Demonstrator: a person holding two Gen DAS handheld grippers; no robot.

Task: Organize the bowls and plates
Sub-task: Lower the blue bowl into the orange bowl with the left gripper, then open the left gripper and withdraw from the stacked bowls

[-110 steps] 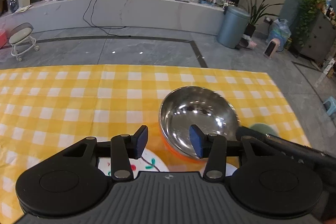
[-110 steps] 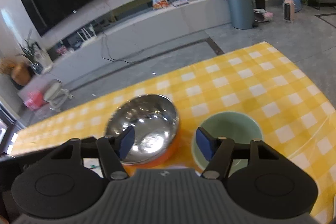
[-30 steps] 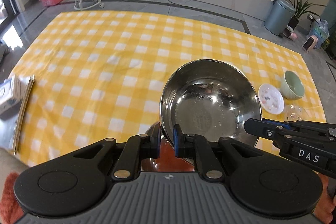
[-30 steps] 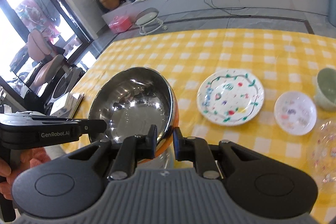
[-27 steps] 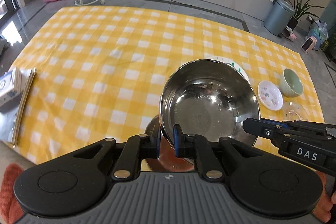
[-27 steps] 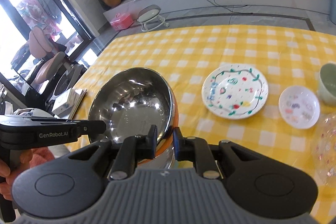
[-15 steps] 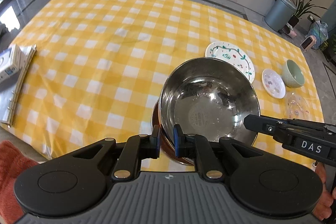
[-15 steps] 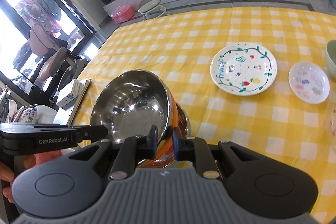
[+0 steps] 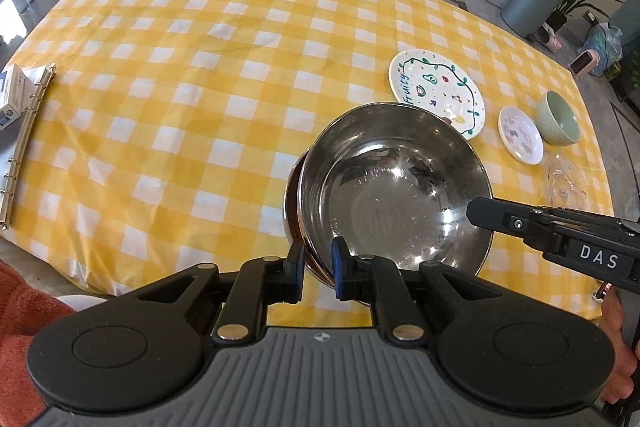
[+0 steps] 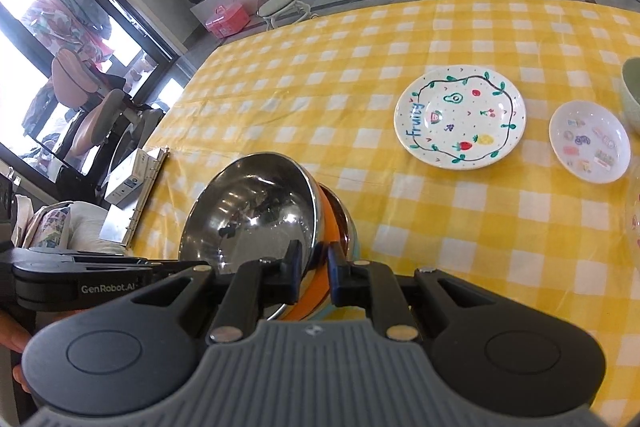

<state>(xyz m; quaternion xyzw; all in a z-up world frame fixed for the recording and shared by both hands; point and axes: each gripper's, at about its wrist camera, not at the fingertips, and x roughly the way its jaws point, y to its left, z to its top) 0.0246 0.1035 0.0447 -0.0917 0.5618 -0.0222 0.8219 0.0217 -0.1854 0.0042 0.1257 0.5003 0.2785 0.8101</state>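
Note:
A steel bowl (image 9: 394, 195) with an orange outside hangs tilted low over the yellow checked tablecloth (image 9: 200, 75). Its underside sits inside a second metal bowl (image 9: 292, 203) on the cloth; I cannot tell whether they touch. My left gripper (image 9: 318, 267) is shut on the near rim. My right gripper (image 10: 314, 267) is shut on the opposite rim of the same bowl (image 10: 248, 219), and reaches in from the right (image 9: 480, 213) in the left wrist view. The lower bowl (image 10: 344, 223) shows just behind the orange wall.
A painted fruit plate (image 9: 438, 93), a small white plate (image 9: 520, 135), a green bowl (image 9: 558, 125) and a clear glass dish (image 9: 566, 181) lie in a row to the right. A ring binder (image 9: 24, 115) with a box lies at the left edge. The table's near edge is close below the bowls.
Both grippers have carried the steel bowl down and toward the near edge. It now sits low in the second bowl. The painted plate has come out from behind it.

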